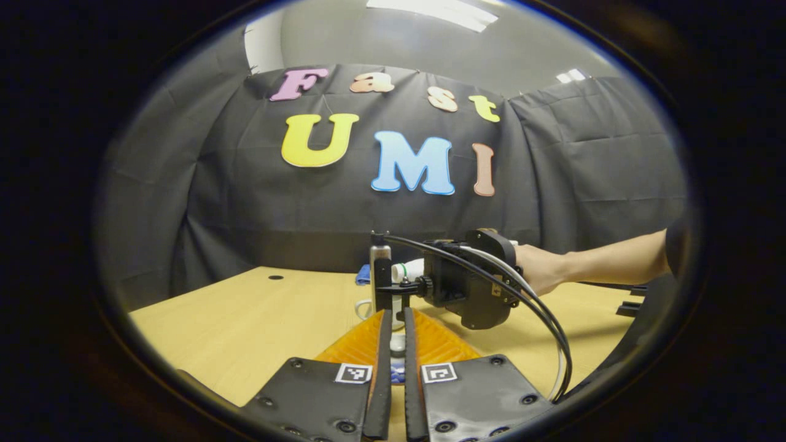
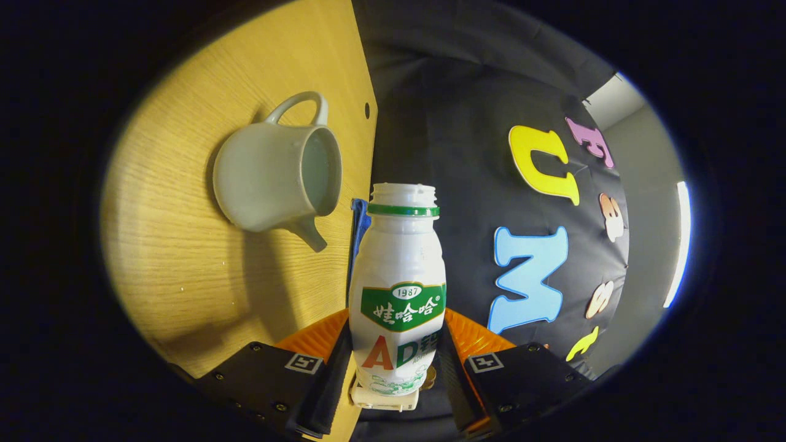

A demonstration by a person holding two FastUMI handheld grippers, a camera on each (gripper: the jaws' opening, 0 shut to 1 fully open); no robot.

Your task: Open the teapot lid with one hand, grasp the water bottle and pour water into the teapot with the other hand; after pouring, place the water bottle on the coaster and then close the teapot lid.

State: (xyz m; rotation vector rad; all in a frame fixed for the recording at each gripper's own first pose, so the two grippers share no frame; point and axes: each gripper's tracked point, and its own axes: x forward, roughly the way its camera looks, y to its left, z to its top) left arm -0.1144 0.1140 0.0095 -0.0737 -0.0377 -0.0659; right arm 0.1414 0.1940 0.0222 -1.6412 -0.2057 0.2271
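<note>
In the right gripper view, the right gripper [image 2: 396, 362] clamps the water bottle [image 2: 398, 288] low on its body, one finger on each side. The bottle is white plastic with a bulged middle, a green band below its threaded, uncapped neck, and a green, red and blue label. The view is turned on its side, so the bottle lies roughly level, its mouth pointing past the teapot [image 2: 276, 181]. The teapot is a pale, glossy ceramic pot with a loop handle and short spout, standing lidless on the wooden table [image 2: 184, 264], its open mouth facing the bottle neck. A blue item [image 2: 358, 227] shows at the table's far edge, behind the bottle.

In the left gripper view, the left gripper [image 1: 396, 344] has its fingers drawn nearly together around a small white knob [image 1: 398, 345], likely the teapot lid's; contact is unclear. Beyond, a hand [image 1: 540, 267] holds the right gripper with the bottle tipped sideways over the table.
</note>
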